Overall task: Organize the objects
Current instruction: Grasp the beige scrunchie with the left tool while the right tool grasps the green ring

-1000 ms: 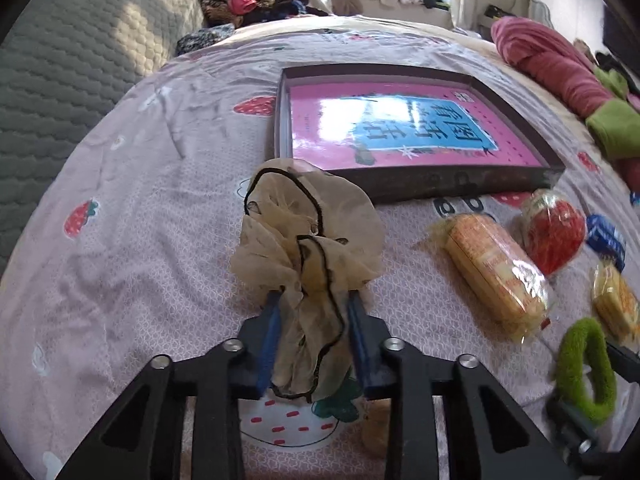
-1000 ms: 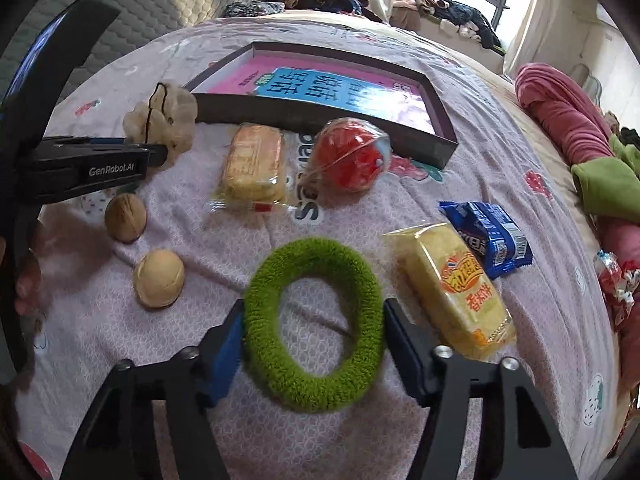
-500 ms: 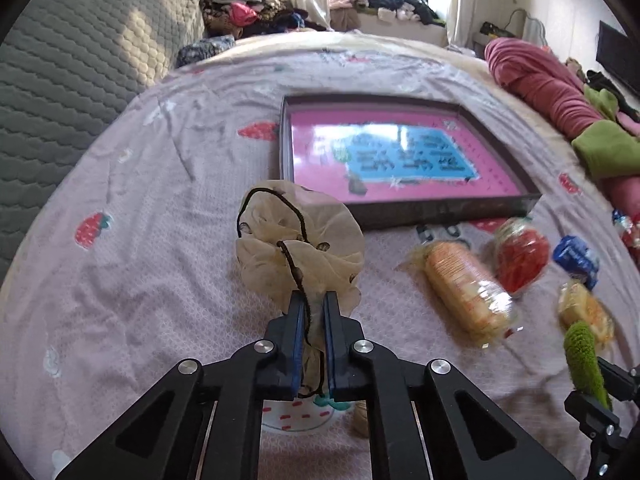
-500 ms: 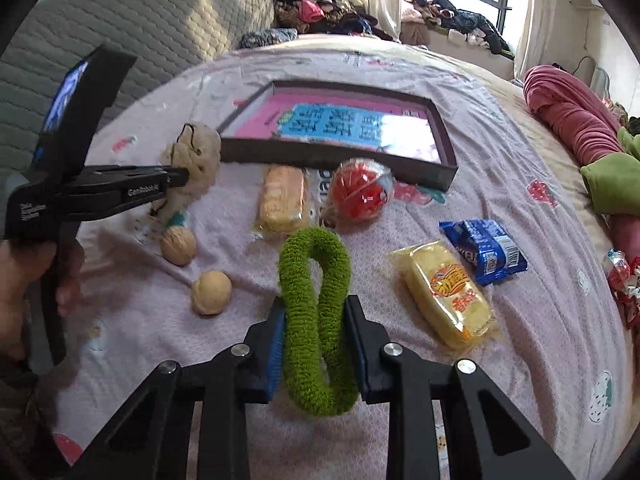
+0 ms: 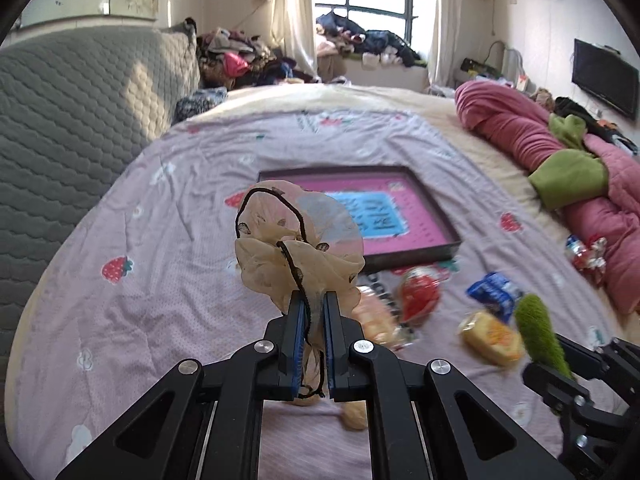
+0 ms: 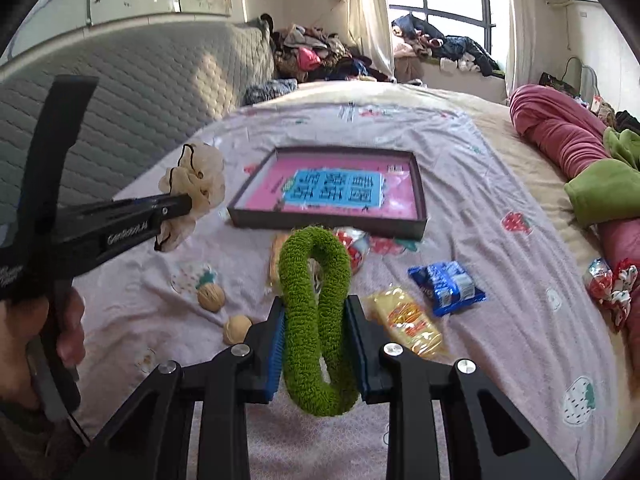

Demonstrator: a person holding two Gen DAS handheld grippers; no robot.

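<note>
My left gripper [image 5: 311, 300] is shut on a beige sheer scrunchie [image 5: 298, 248] with a black cord and holds it above the bed; it also shows in the right wrist view [image 6: 196, 192]. My right gripper [image 6: 315, 312] is shut on a fuzzy green scrunchie [image 6: 314, 304], squeezed narrow and lifted; its edge shows in the left wrist view [image 5: 538, 332]. A dark shallow box [image 6: 418, 200] with a pink and blue bottom lies ahead on the bed, also in the left wrist view [image 5: 440, 216].
On the bedsheet lie two walnuts [image 6: 211, 297] [image 6: 236, 329], a yellow snack pack [image 6: 408, 326], a blue packet [image 6: 446, 286], a red wrapped ball [image 5: 420, 294] and a biscuit pack [image 5: 374, 316]. A pink quilt [image 6: 560, 140] lies right, a grey headboard [image 6: 140, 92] left.
Both grippers closed on their scrunchies and lifted them off the bed. The views now tilt up and the box looks farther away.
</note>
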